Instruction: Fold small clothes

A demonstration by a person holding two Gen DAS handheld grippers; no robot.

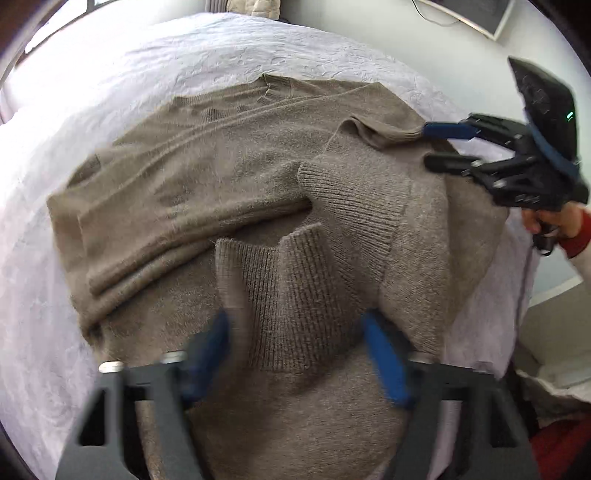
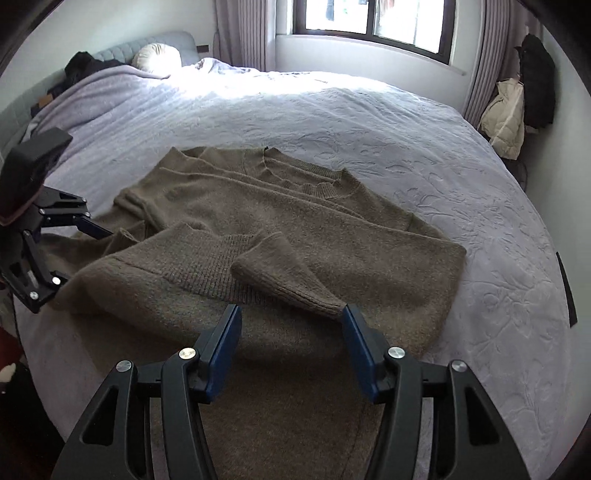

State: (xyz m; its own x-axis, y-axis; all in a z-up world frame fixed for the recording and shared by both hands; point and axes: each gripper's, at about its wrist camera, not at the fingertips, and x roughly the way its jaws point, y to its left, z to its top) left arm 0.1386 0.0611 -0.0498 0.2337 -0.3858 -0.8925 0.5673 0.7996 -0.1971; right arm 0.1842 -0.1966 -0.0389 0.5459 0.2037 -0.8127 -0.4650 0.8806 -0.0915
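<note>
1. Left wrist view: your left gripper (image 1: 295, 354) hangs over the lower part of a brown knit sweater (image 1: 207, 177). Jaws spread wide, nothing between the blue pads (image 1: 384, 362). The picture is motion-blurred on the left pad.
2. Sweater lies on the bed (image 1: 110, 74), on a pale lilac textured bedspread. A ribbed sleeve cuff (image 1: 273, 266) sits folded across the body, right ahead of your open jaws.
3. Same view, upper right: your right gripper (image 1: 439, 146) sits at the sweater's far edge. Its upper blue pad touches a bunched bit of ribbed knit; jaws stand apart, and from here you cannot tell whether anything is pinched. Your hand (image 1: 554, 221) with a red-and-white cuff is behind it.
4. Right wrist view: right gripper (image 2: 291, 325) jaws released, clear gap between them. The right pad (image 2: 356, 339) touches the tip of the folded sleeve cuff (image 2: 288, 280); the left pad is over plain knit.
5. Sweater (image 2: 295, 206) lies flat near the bed's near edge, neckline (image 2: 321, 184) pointing away toward the window (image 2: 373, 26). The bottom part is under your gripper.
6. Left gripper (image 2: 99, 229) comes in from the left, blue finger tip at the sweater's left edge near a bunched sleeve.
7. Background: pillow (image 2: 157, 55) and dark clothes at the headboard, cream jacket (image 2: 504, 118) hanging by the curtain on the right.
</note>
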